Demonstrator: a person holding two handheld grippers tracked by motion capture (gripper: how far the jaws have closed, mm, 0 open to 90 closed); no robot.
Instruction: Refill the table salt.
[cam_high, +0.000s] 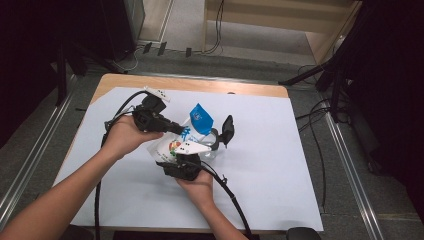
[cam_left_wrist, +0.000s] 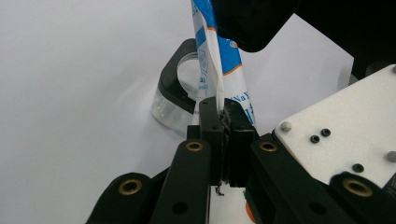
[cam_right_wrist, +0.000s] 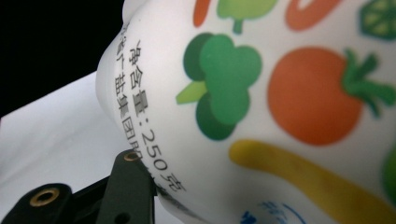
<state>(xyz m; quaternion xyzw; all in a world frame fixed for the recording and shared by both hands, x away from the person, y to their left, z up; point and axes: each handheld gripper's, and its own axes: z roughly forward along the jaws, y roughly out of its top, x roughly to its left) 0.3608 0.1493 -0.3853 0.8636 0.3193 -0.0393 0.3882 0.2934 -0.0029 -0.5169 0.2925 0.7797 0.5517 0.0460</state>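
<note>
White plastic, printed with vegetables: that soft salt pouch (cam_high: 172, 145) is up off the paper-covered table (cam_high: 280, 195), its fat lower body wedged in the right gripper (cam_high: 186, 162), jaws clamped on its sides. Just beyond, the left gripper (cam_left_wrist: 224, 122) has its jaws pinched tight on the pouch's thin blue-and-white top edge. Looks like the tearing step; next comes a firm pull apart. Farther off, a clear black-rimmed cup (cam_left_wrist: 175, 100) waits.

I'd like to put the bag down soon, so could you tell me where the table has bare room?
The white sheet is bare right of the right gripper to the table's edge, and left of the left gripper, beyond the forearm. The middle is crowded: both grippers hold the bag over a clear cup with a black handle.
</note>
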